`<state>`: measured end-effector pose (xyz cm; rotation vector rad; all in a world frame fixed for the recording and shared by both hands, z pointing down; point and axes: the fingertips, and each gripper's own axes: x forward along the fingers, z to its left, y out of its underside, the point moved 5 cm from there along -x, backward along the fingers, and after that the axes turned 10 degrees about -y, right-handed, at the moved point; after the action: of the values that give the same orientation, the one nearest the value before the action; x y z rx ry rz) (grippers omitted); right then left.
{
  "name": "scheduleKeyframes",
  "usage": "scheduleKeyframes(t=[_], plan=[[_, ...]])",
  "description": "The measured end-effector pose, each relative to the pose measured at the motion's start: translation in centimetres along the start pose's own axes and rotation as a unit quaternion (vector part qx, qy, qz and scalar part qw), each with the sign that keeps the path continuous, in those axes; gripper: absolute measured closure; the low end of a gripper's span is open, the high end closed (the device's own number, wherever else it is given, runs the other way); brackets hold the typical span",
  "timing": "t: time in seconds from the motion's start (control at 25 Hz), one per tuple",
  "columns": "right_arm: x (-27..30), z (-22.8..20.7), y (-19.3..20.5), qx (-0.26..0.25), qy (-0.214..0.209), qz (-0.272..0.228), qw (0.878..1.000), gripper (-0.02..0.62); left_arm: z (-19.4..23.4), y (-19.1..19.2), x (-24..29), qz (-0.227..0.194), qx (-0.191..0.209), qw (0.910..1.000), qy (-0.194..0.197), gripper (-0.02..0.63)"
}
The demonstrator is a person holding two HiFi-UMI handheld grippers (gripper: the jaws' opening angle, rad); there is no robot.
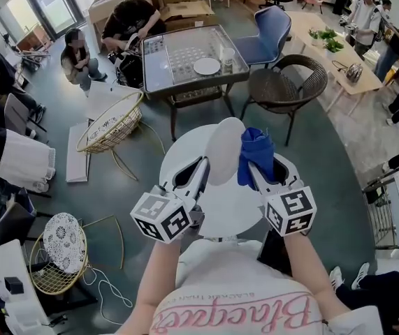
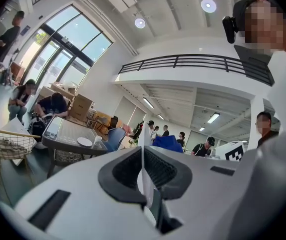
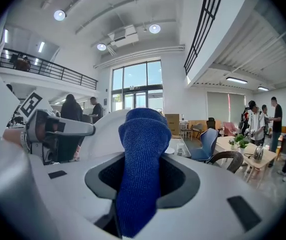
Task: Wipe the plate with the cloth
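My left gripper (image 1: 206,165) is shut on the rim of a white plate (image 1: 225,151), which it holds upright on edge over a round white table (image 1: 235,208). In the left gripper view the plate (image 2: 143,151) runs as a thin white edge between the jaws. My right gripper (image 1: 254,167) is shut on a bunched blue cloth (image 1: 256,152), whose top meets the plate's right face. In the right gripper view the cloth (image 3: 141,159) stands up out of the jaws, with the plate's white surface (image 3: 105,129) just behind it and the left gripper (image 3: 57,131) at the left.
Beyond the round table stand a glass-topped table (image 1: 185,75) with a small plate and a cup, a dark wicker chair (image 1: 286,86) and a blue chair (image 1: 272,26). A wire basket (image 1: 112,124) sits at the left. Several people sit or stand around the room.
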<state>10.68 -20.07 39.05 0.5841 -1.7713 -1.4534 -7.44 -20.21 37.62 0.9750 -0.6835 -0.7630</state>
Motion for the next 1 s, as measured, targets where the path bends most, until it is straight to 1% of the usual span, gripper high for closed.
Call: scheduleKeyframes(t=[0.16, 0.36, 0.48, 0.6, 0.68, 0.72, 0.76, 0.8, 0.84, 0.88, 0.92, 1.0], plan=[[-0.7, 0.0, -1.4, -0.005, 0.005, -0.023, 1.000, 0.434, 0.3, 0.1, 0.1, -0.003, 0.017, 0.9998, -0.012, 0.586], [-1.2, 0.4, -2.8, -0.015, -0.001, -0.043, 0.999, 0.434, 0.5, 0.3, 0.2, -0.006, 0.020, 0.9996, -0.017, 0.586], [-1.5, 0.9, -3.4, -0.013, -0.012, -0.059, 0.998, 0.434, 0.7, 0.8, 0.2, -0.001, 0.011, 0.9998, -0.017, 0.586], [-1.6, 1.4, -3.8, -0.012, -0.028, -0.074, 0.997, 0.434, 1.1, 1.4, 0.1, 0.001, -0.008, 0.9998, -0.017, 0.586], [-1.6, 1.5, -3.9, -0.006, -0.034, -0.083, 0.996, 0.434, 1.2, 1.3, 0.1, -0.004, -0.006, 0.9997, -0.022, 0.586], [-1.6, 1.5, -3.9, -0.004, -0.036, -0.083, 0.996, 0.434, 1.0, 1.2, 0.1, -0.010, 0.010, 0.9995, -0.027, 0.586], [-1.5, 1.4, -4.0, -0.005, -0.038, -0.083, 0.996, 0.434, 0.7, 0.9, 0.1, -0.017, 0.041, 0.9984, -0.035, 0.586], [-1.4, 1.5, -4.1, -0.006, -0.040, -0.081, 0.996, 0.434, 0.3, 0.6, 0.0, -0.026, 0.085, 0.9951, -0.044, 0.586], [-1.4, 1.5, -4.3, -0.008, -0.043, -0.080, 0.996, 0.434, -0.3, 0.3, -0.1, -0.036, 0.136, 0.9887, -0.052, 0.586], [-1.4, 1.5, -4.4, -0.011, -0.045, -0.079, 0.996, 0.434, -0.8, 0.1, -0.1, -0.047, 0.189, 0.9792, -0.058, 0.586], [-1.5, 1.5, -4.6, -0.014, -0.046, -0.080, 0.996, 0.434, -1.4, -0.1, -0.2, -0.059, 0.239, 0.9672, -0.061, 0.586], [-1.7, 1.4, -5.3, -0.024, -0.049, -0.084, 0.995, 0.434, -2.3, -0.4, -0.2, -0.075, 0.330, 0.9388, -0.063, 0.586]])
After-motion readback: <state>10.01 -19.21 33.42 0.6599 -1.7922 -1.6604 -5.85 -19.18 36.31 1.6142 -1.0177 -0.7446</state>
